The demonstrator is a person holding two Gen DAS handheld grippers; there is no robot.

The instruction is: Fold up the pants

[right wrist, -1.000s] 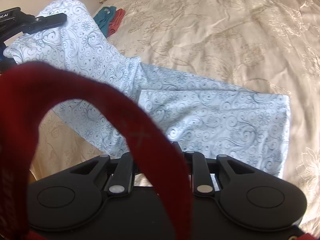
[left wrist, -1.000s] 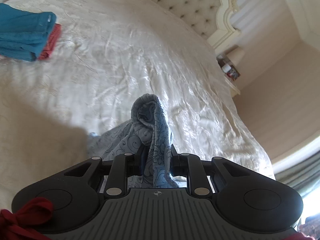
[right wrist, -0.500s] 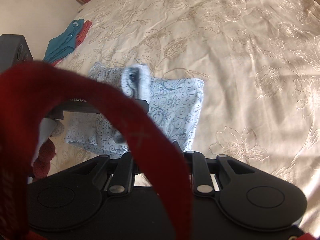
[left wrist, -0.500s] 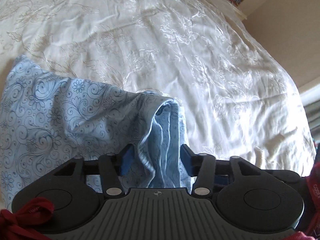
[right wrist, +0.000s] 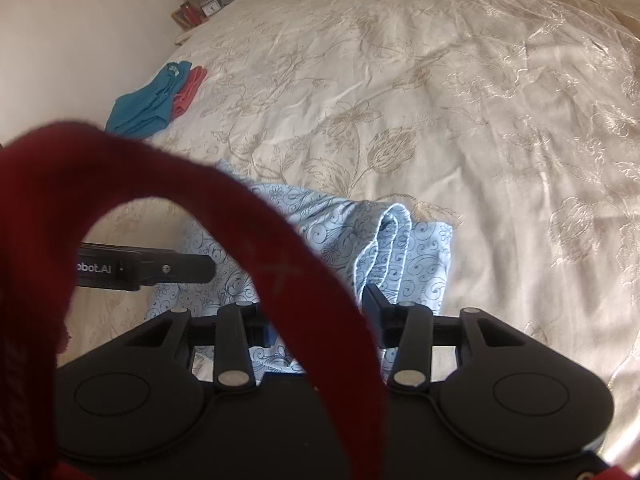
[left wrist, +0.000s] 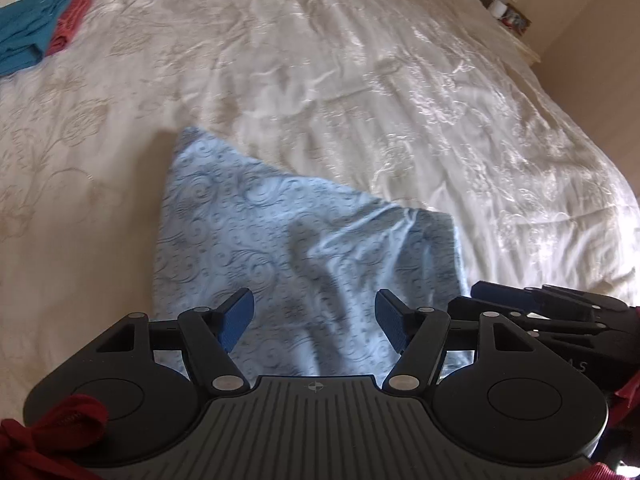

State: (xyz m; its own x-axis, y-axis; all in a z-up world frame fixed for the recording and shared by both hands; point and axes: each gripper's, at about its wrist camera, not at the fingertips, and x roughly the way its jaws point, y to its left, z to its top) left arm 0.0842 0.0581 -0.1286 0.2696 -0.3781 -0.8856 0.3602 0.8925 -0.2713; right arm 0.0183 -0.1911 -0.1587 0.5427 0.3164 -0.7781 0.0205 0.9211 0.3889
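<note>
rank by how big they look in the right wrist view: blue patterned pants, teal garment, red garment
1. blue patterned pants, though nearest the camera
2. teal garment
3. red garment, partly tucked beside the teal one

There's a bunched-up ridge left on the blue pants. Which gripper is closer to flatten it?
Probably the right gripper. The raised ridge on the pants sits just beyond its opening jaws, with nothing pinched between them. The left gripper, jaws also opening, hovers over a flatter stretch of the cloth.

pants (left wrist: 280, 248) light blue, dark swirl print; bedspread (left wrist: 360, 80) cream, floral embroidery; at 10 o'clock teal garment (left wrist: 28, 44), coral garment (left wrist: 68, 24).
</note>
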